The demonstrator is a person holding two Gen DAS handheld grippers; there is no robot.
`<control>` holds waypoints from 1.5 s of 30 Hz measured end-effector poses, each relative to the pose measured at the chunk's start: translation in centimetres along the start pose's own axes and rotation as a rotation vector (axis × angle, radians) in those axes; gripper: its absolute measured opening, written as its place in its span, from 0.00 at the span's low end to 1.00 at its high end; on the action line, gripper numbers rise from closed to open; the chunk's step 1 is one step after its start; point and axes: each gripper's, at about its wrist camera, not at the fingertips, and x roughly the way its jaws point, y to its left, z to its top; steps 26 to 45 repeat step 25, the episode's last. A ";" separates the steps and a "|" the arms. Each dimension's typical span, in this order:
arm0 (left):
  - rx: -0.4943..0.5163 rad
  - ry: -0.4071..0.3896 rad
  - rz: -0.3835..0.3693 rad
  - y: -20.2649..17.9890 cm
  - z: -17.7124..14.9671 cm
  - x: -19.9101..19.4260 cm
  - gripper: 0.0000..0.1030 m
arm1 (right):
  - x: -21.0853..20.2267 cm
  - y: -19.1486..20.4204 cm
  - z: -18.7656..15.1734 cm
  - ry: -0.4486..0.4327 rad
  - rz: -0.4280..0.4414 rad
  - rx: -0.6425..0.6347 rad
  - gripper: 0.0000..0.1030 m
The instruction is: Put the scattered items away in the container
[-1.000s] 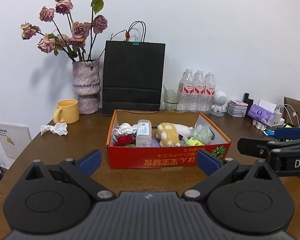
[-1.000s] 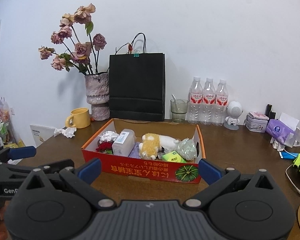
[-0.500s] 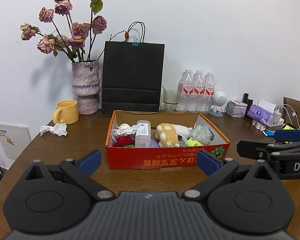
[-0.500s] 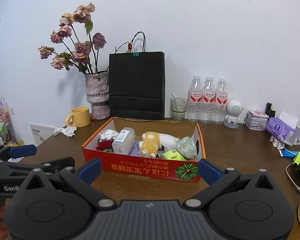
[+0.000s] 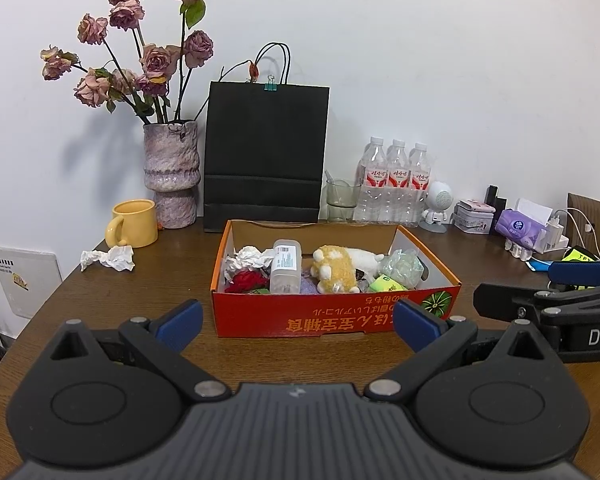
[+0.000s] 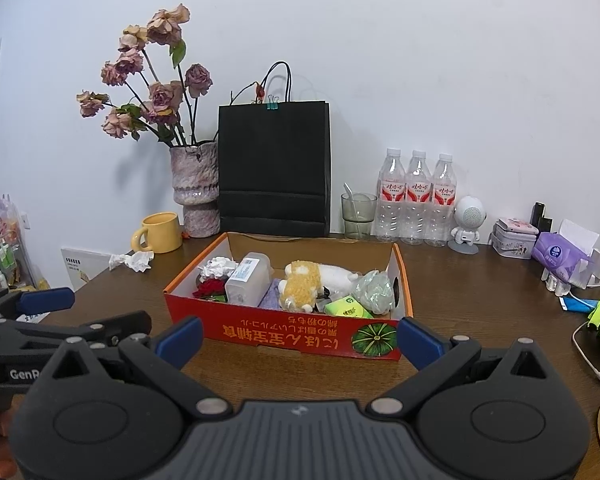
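Note:
A red cardboard box point(image 5: 332, 318) point(image 6: 260, 330) sits on the brown table. It holds a crumpled tissue point(image 5: 250, 257), a red item point(image 5: 247, 280), a clear plastic bottle point(image 5: 286, 265), a yellow-and-white plush toy point(image 5: 340, 266), a green packet point(image 5: 386, 283) and a pale green bag point(image 5: 404, 266). A crumpled tissue point(image 5: 110, 258) point(image 6: 134, 260) lies on the table left of the box. My left gripper point(image 5: 296, 322) is open and empty, in front of the box. My right gripper point(image 6: 298, 336) is open and empty, also in front of the box.
Behind the box stand a yellow mug point(image 5: 134, 223), a vase of dried roses point(image 5: 172, 172), a black paper bag point(image 5: 266, 152), a glass point(image 5: 342, 200) and three water bottles point(image 5: 396, 184). A purple tissue pack point(image 6: 560, 256), chargers and cables lie at the right.
Both grippers have drifted very slightly; the view of the box is almost the same. Nothing was picked up or let go.

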 end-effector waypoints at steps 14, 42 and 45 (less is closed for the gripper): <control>-0.008 0.002 -0.004 0.1 -0.2 0.1 1.00 | 0.0 0.0 -0.3 0.004 -0.002 0.000 1.00; -0.041 -0.008 -0.030 0.4 -0.6 0.3 1.00 | 0.2 0.0 -0.5 0.008 -0.002 -0.002 1.00; -0.041 -0.008 -0.030 0.4 -0.6 0.3 1.00 | 0.2 0.0 -0.5 0.008 -0.002 -0.002 1.00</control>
